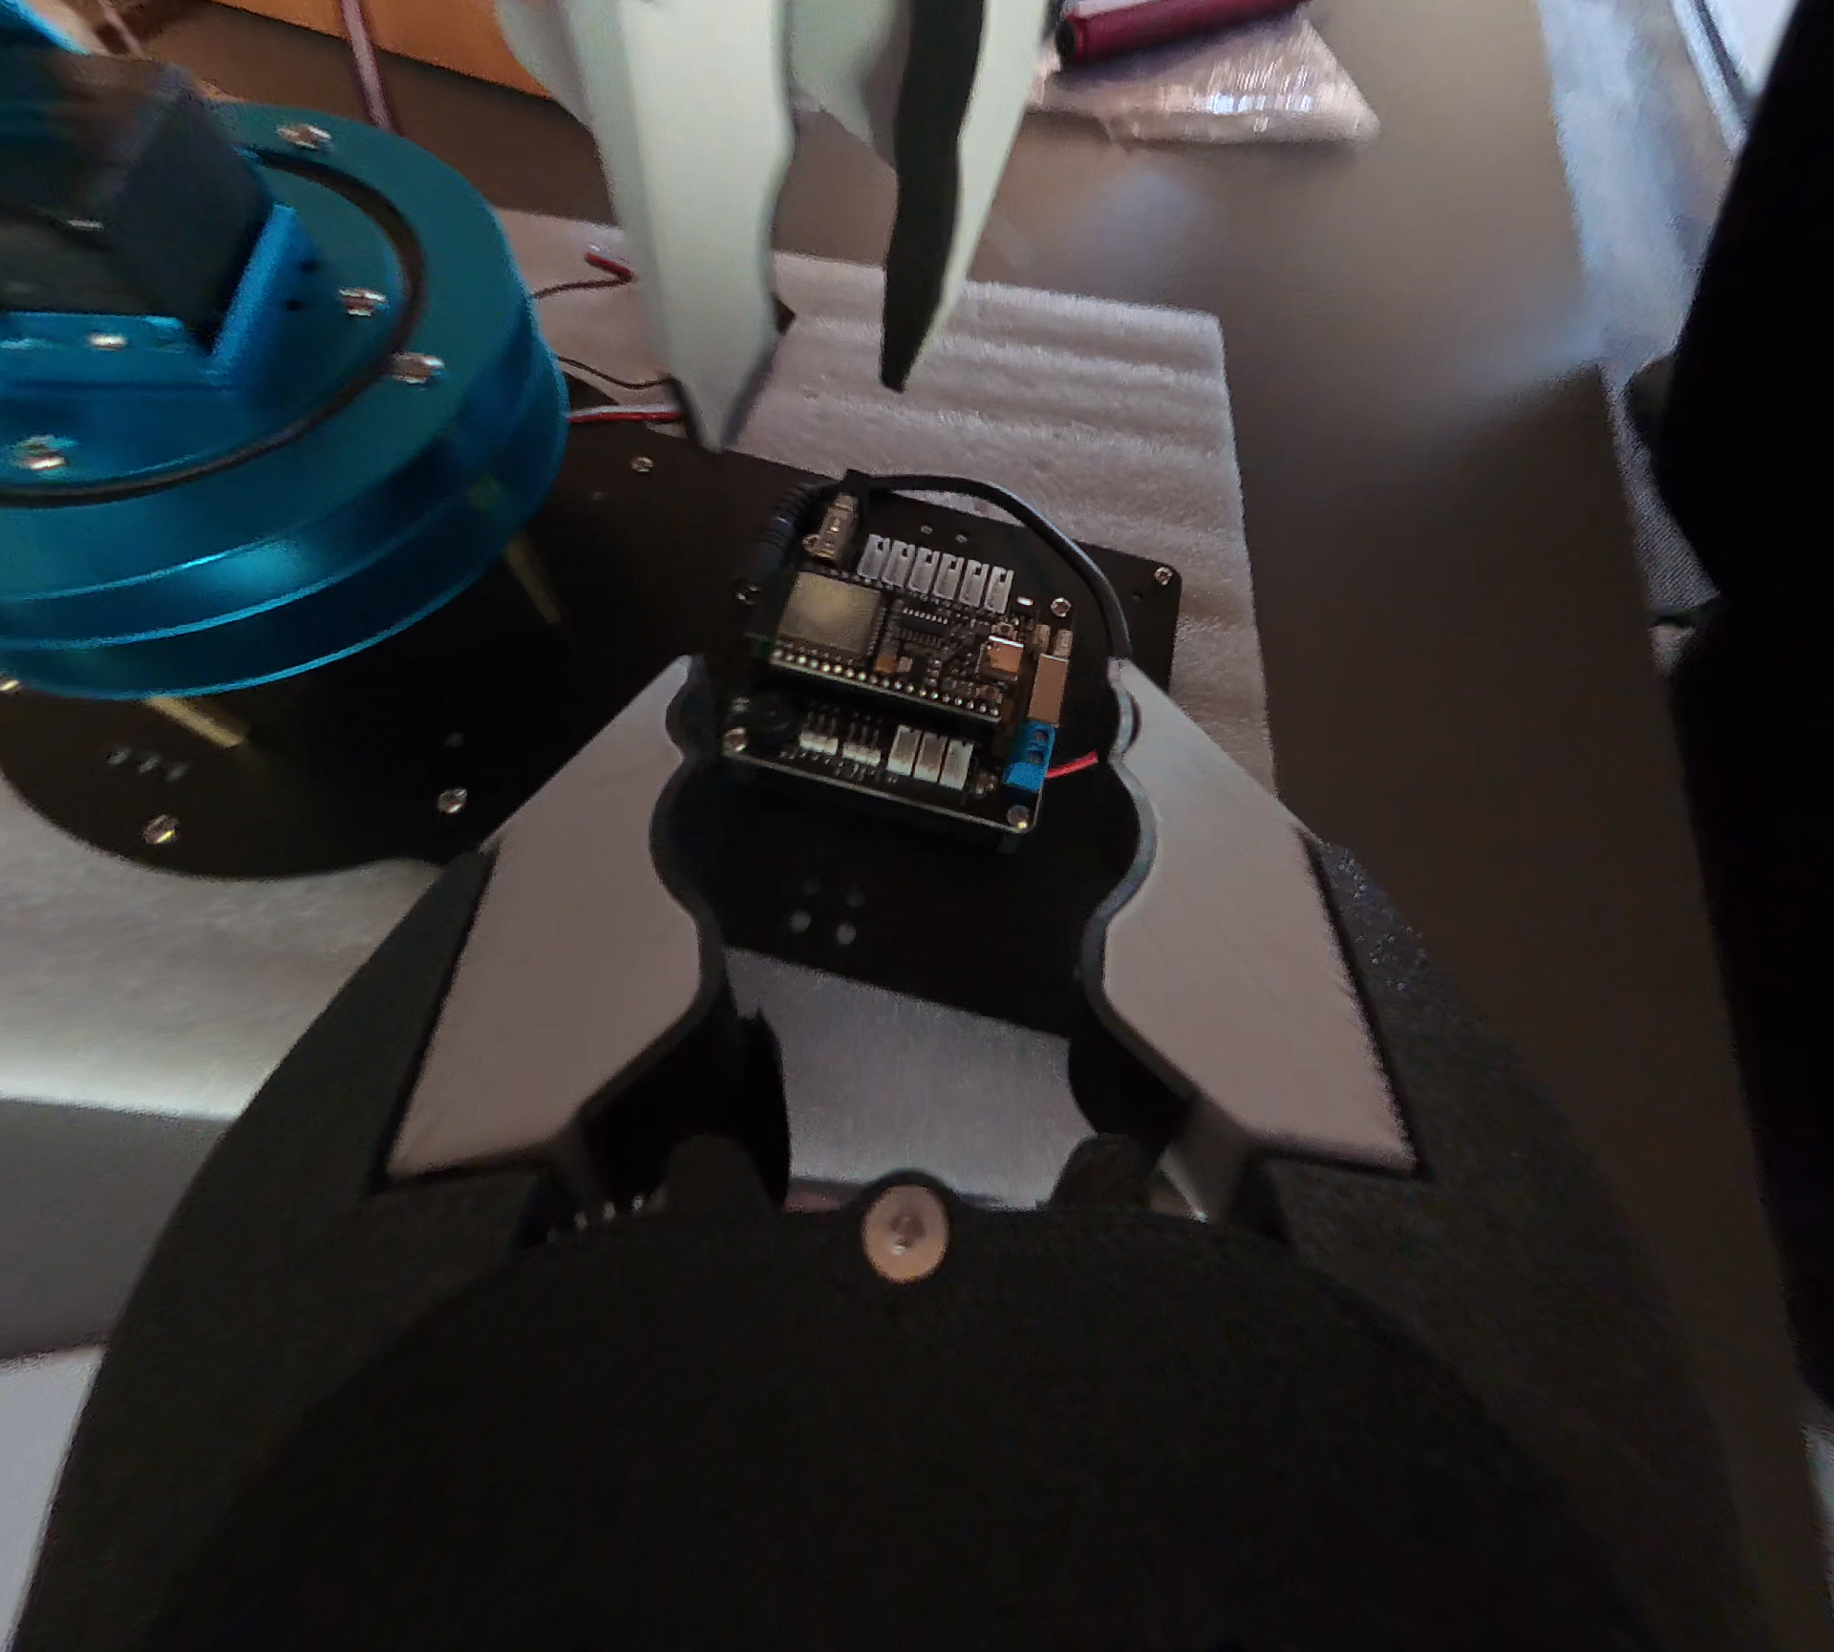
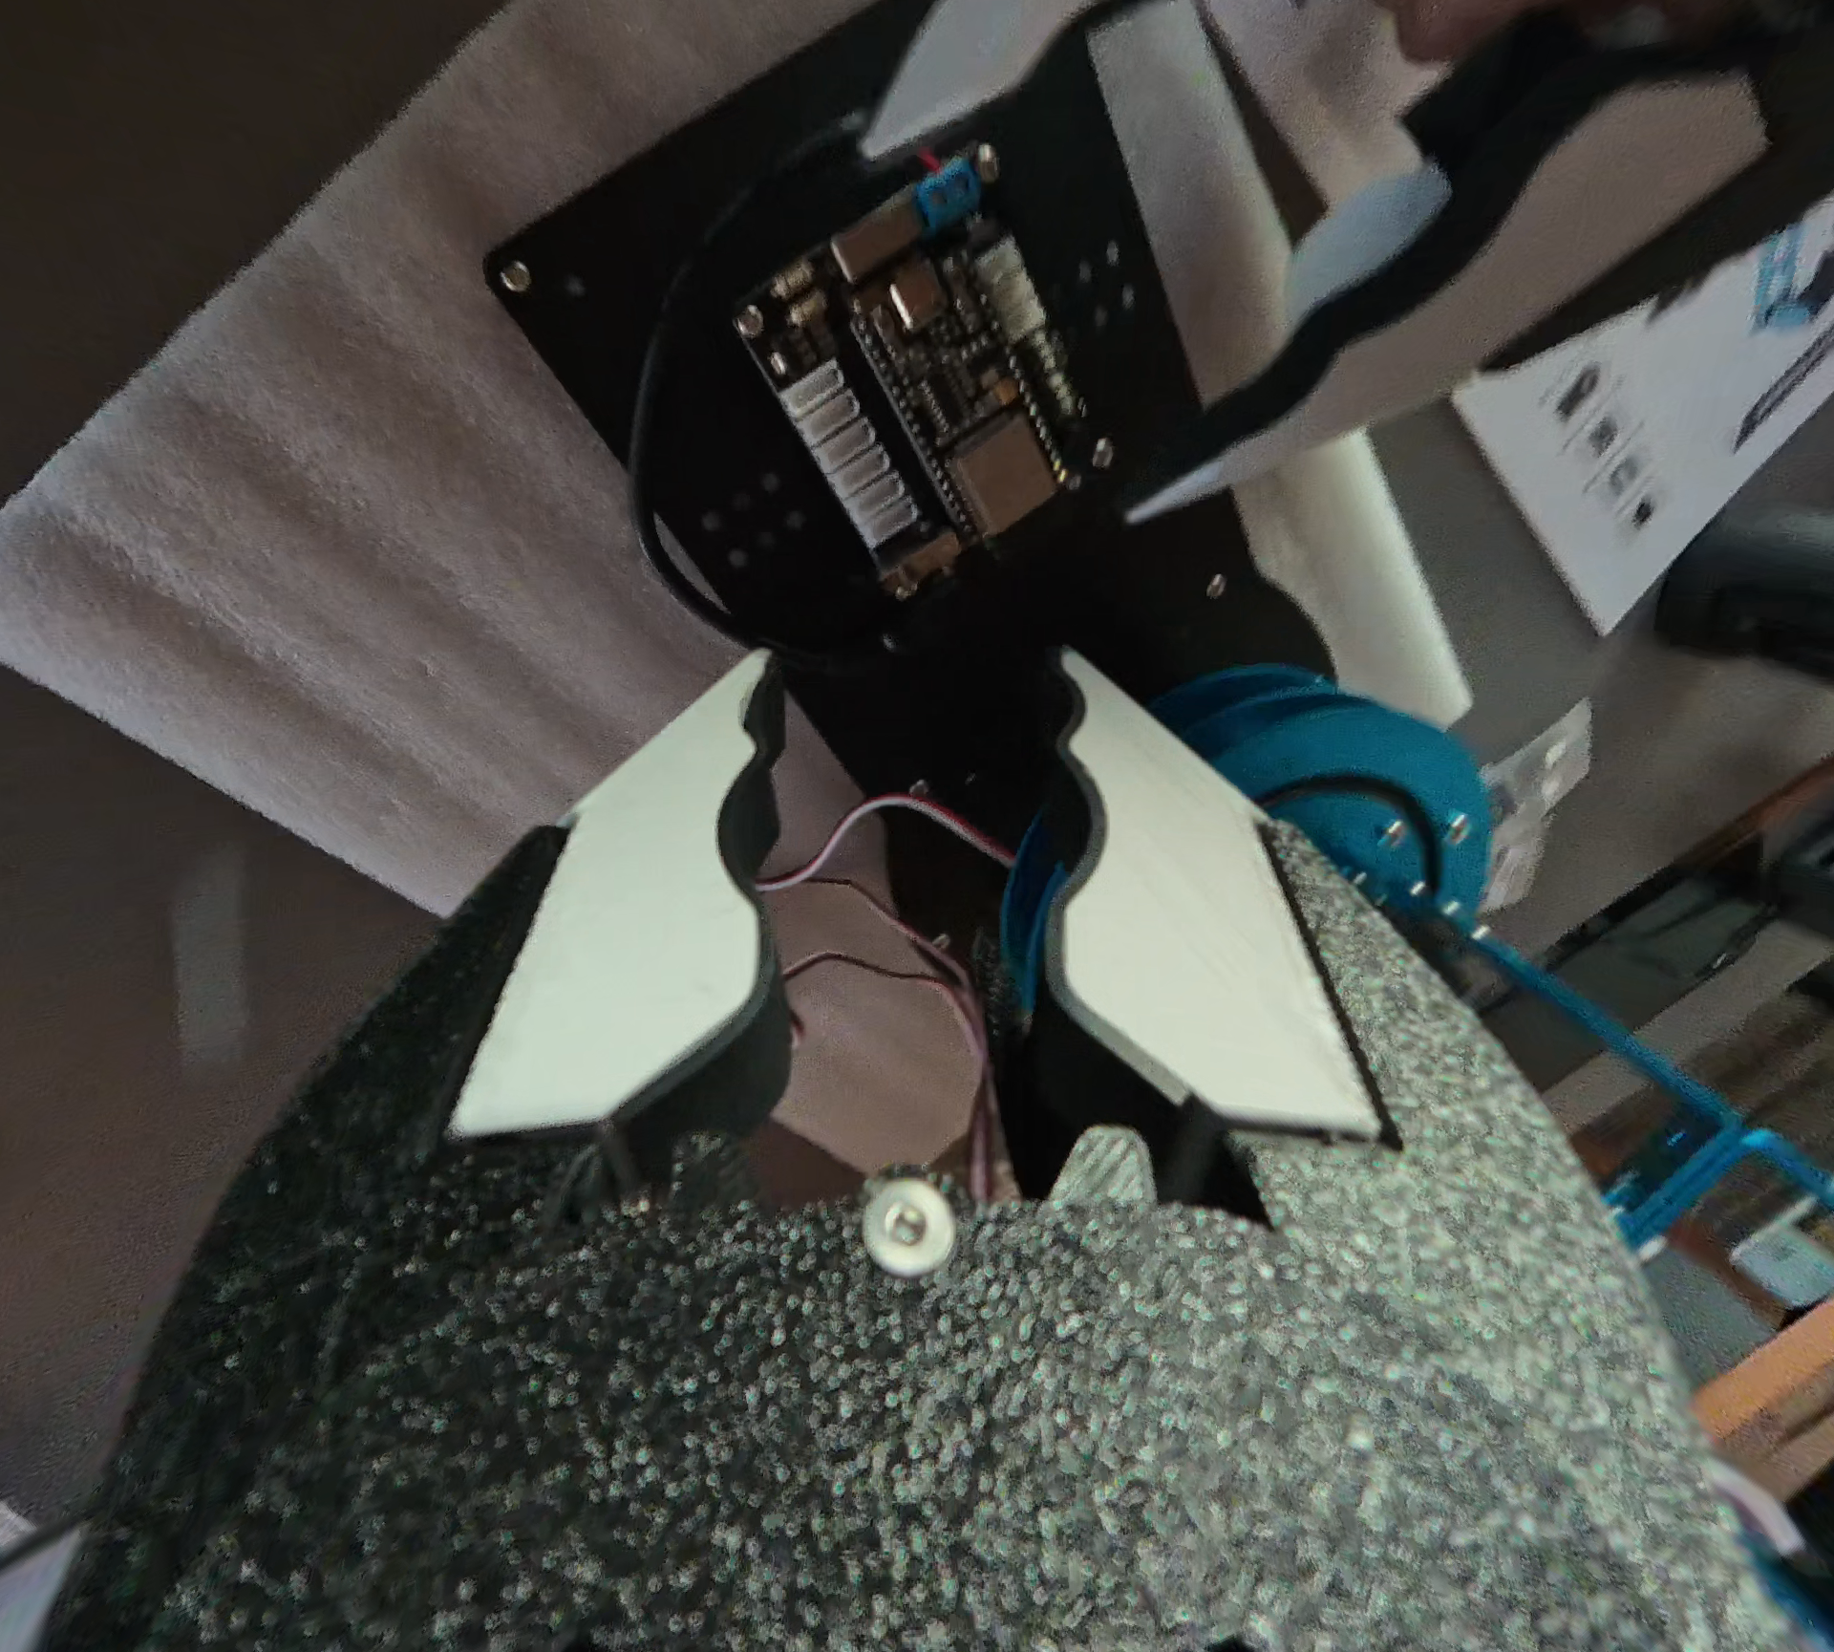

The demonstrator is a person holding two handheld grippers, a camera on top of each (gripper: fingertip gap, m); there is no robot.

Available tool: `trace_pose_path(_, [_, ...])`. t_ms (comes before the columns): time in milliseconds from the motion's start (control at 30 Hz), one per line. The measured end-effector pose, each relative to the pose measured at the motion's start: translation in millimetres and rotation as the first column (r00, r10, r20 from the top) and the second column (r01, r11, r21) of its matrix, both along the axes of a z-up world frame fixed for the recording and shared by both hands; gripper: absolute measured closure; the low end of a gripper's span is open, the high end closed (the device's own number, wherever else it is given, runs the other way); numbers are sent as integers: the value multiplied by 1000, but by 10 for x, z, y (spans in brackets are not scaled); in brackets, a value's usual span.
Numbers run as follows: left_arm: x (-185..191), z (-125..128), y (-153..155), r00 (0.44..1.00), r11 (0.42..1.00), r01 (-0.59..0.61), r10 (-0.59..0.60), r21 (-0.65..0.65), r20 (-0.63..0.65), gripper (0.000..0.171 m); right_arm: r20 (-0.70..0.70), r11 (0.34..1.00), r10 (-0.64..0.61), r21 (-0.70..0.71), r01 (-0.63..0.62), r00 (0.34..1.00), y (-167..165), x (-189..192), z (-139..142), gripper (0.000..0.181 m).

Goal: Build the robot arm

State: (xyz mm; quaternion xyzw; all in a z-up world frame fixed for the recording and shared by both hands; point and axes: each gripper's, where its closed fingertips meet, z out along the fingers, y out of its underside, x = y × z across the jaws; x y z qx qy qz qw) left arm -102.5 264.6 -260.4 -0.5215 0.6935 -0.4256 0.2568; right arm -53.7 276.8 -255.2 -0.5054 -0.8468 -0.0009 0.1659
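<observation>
A black circuit board (image 1: pixel 893 671) with white connectors and a blue terminal is screwed to a black base plate (image 1: pixel 893 929). My left gripper (image 1: pixel 903 681) is open, with one finger on each side of the board; I cannot tell if they touch it. My right gripper (image 1: pixel 809 393) comes down from the far side, open and empty, its tips just beyond the plate's far edge. In the right wrist view, my right gripper (image 2: pixel 913 671) is open above the plate (image 2: pixel 595 254), near thin wires (image 2: pixel 893 820). The board (image 2: pixel 913 393) lies ahead, between the left gripper's fingertips (image 2: pixel 878 130).
A blue metal turntable (image 1: pixel 248 463) stands on the plate's round end to the left and also shows in the right wrist view (image 2: pixel 1340 761). White foam padding (image 1: pixel 1042 413) lies under the plate. A maroon cylinder (image 1: pixel 1191 6) on a plastic bag (image 1: pixel 1241 105) lies farther back. A printed white sheet (image 2: pixel 1637 433) lies beside the foam.
</observation>
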Motion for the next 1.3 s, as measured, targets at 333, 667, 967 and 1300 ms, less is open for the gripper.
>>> trace_pose_path(333, [-813,344,-161,950,946,-296,306,-134,64,93,59,956,280,68,-284,958,57,-216,-187,132])
trace_pose_path(667, [-1759,206,-1434,722,727,-607,673,-322,158,102,197,963,268,-55,-262,943,46,-285,-282,133])
trace_pose_path(967, [-1813,15,-2138,470,453,-654,871,-606,145,109,163,949,314,-37,-312,935,41,-282,-286,135])
trace_pose_path(1300, [-1684,-382,-2191,435,381,-637,895,-670,95,110,162,946,321,-99,-308,933,38,-290,-259,132])
